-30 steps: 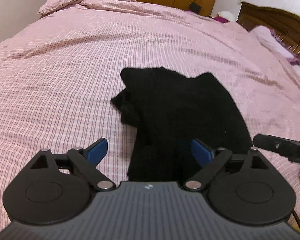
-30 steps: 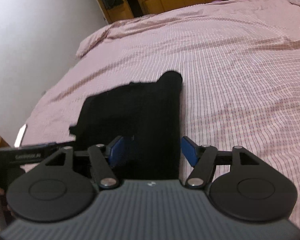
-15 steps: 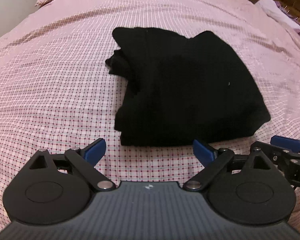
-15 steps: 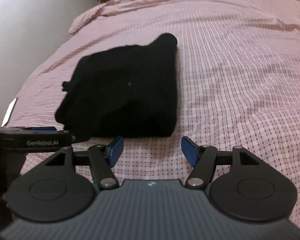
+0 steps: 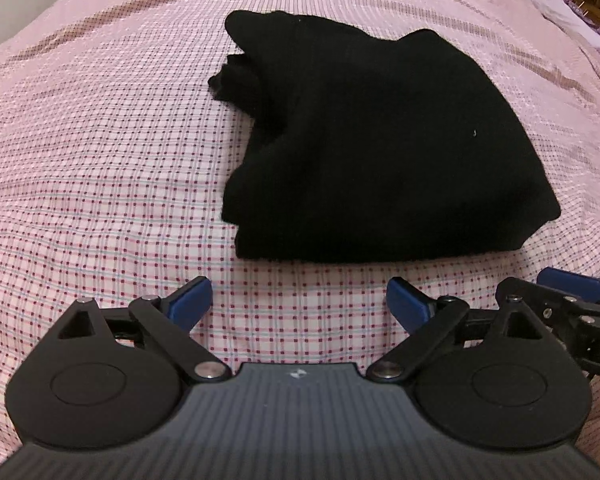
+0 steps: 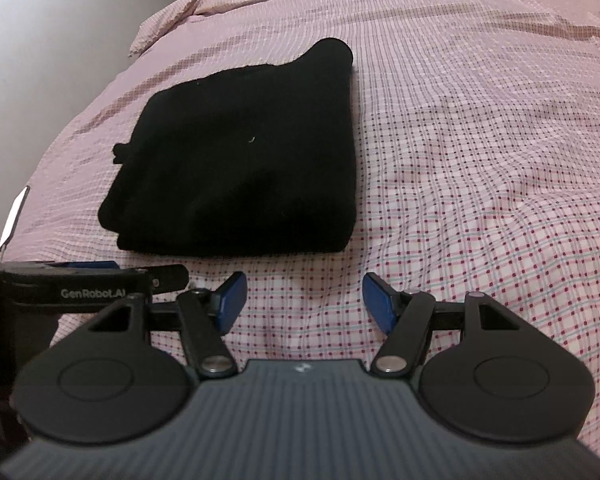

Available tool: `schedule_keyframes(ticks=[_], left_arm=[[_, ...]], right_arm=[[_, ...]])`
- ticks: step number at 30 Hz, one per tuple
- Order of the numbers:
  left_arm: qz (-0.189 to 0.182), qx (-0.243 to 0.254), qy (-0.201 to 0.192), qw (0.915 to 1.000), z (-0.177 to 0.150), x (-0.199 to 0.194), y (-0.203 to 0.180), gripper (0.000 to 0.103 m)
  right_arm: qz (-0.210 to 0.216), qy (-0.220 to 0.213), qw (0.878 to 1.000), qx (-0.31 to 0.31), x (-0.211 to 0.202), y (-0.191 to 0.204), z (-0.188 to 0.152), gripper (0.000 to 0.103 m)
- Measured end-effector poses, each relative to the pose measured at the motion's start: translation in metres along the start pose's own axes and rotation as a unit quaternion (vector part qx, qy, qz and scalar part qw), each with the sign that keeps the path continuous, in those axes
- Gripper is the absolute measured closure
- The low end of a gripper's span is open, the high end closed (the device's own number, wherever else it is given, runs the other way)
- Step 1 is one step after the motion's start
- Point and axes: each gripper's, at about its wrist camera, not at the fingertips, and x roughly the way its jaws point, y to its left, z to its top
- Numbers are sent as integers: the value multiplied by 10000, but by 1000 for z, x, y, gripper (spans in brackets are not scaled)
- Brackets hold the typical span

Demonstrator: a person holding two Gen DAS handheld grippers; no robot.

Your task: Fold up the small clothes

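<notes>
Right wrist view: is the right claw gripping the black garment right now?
No, the right claw is open over bare checked bedspread, short of the folded black garment.

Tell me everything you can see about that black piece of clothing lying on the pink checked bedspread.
The black folded garment looks like soft, matte knit fabric, folded into a thick, roughly rectangular bundle with stacked layers showing at its left edge. One far corner rises in a rounded bump, and a small crumpled bit sticks out on the left. A tiny pale speck sits on top. It lies flat on the pink checked bedspread; neither gripper touches it.
</notes>
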Motion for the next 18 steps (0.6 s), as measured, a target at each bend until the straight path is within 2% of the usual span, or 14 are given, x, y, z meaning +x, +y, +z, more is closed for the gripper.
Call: schedule_keyframes(ticks=[18], left_arm=[[89,11,-31,10000,-6,-6,-6,7]], right_arm=[[-19,18,10000,-1,-1,0,0,37]])
